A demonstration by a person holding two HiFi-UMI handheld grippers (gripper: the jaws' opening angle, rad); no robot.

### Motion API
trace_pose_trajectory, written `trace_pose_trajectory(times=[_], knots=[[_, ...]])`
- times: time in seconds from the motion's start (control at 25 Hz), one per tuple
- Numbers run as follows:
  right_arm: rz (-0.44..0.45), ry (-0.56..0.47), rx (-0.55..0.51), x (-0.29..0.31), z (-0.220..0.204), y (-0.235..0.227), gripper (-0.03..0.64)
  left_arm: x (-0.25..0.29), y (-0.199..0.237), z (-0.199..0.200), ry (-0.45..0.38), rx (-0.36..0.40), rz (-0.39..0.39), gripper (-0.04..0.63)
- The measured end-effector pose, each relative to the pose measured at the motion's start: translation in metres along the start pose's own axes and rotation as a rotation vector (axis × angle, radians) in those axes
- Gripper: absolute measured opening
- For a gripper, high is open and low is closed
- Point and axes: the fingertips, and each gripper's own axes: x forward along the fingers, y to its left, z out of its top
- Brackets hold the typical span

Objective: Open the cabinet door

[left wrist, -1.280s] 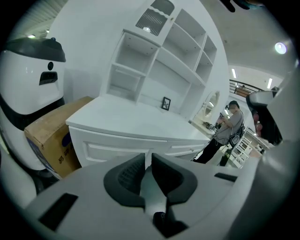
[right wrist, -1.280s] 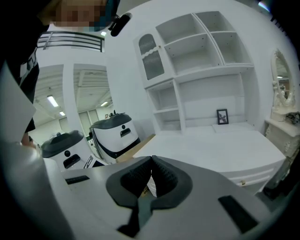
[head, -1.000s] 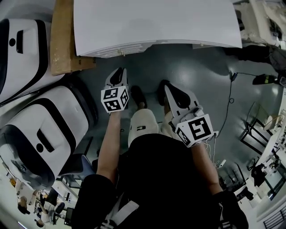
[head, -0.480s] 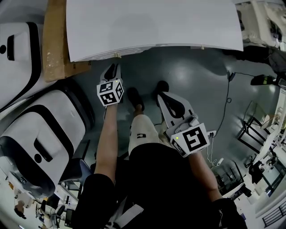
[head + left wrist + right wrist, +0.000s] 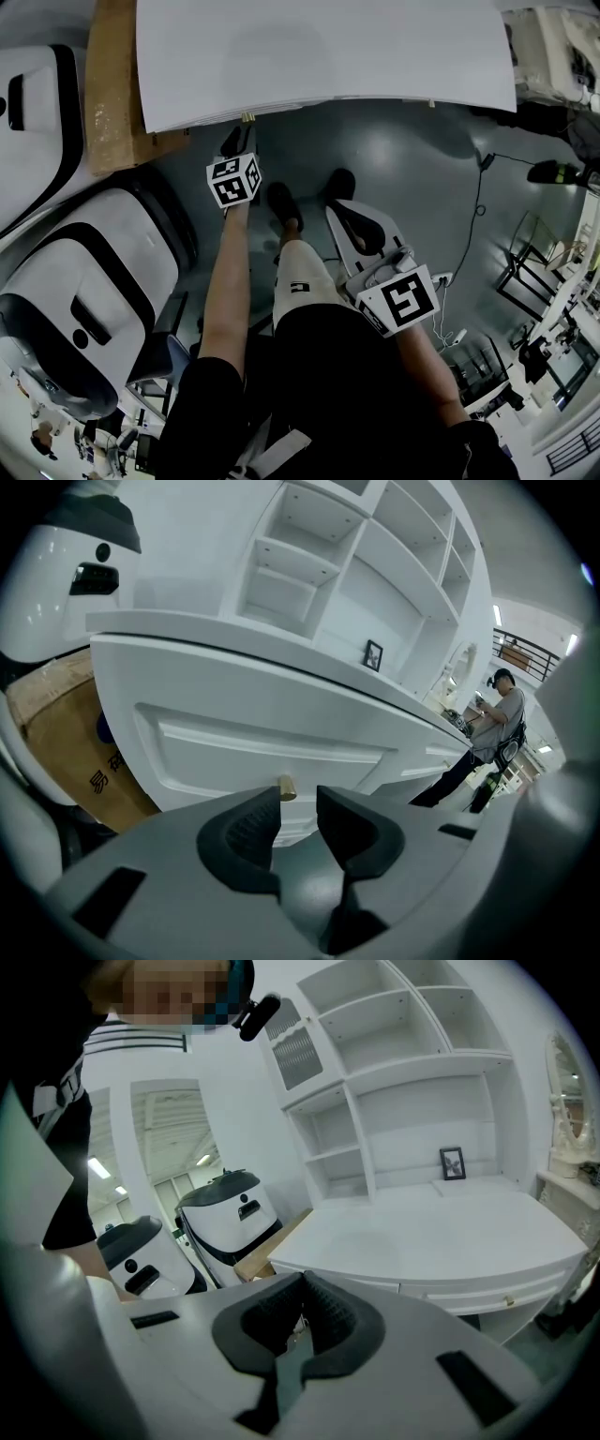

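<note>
The white cabinet [image 5: 319, 47] fills the top of the head view, with a small brass knob [image 5: 247, 116] on its front edge. In the left gripper view the panelled cabinet door [image 5: 253, 733] is close ahead. Its brass knob [image 5: 286, 787] sits just beyond the tips of my left gripper [image 5: 298, 803], whose jaws are opening with nothing between them. The left gripper [image 5: 236, 141] points at the knob from just below it. My right gripper [image 5: 339, 208] hangs lower beside the person's leg, shut and empty, far from the cabinet [image 5: 422, 1232].
Two white machines with black bands [image 5: 84, 272] and a cardboard box [image 5: 117, 94] stand left of the cabinet. A second knob [image 5: 430, 102] sits further right. The person's shoes [image 5: 281, 202] are on the grey floor; cables [image 5: 478, 206] trail at right. Another person [image 5: 492, 719] stands far off.
My left gripper has moved up the picture to the cabinet's front edge, close to the knob, and its jaws have spread. The right gripper has drifted slightly down and right.
</note>
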Motion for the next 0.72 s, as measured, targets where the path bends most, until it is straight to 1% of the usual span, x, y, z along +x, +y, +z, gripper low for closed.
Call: trace_pose_trajectory(times=[0.24,0.48,0.72], knots=[[-0.008,0.015,0.011,0.007,-0.002,-0.009,0.016,0.022,0.007,-0.005,0.024,-0.023,0.007,0.141],[-0.012,0.021,0.020,0.011,-0.003,-0.015,0.016,0.036,0.018,-0.007,0.047,-0.022,0.042,0.141],[-0.015,0.023,0.031,0.009,-0.001,-0.024,0.015,0.045,0.017,-0.003,0.056,-0.015,0.049,0.141]])
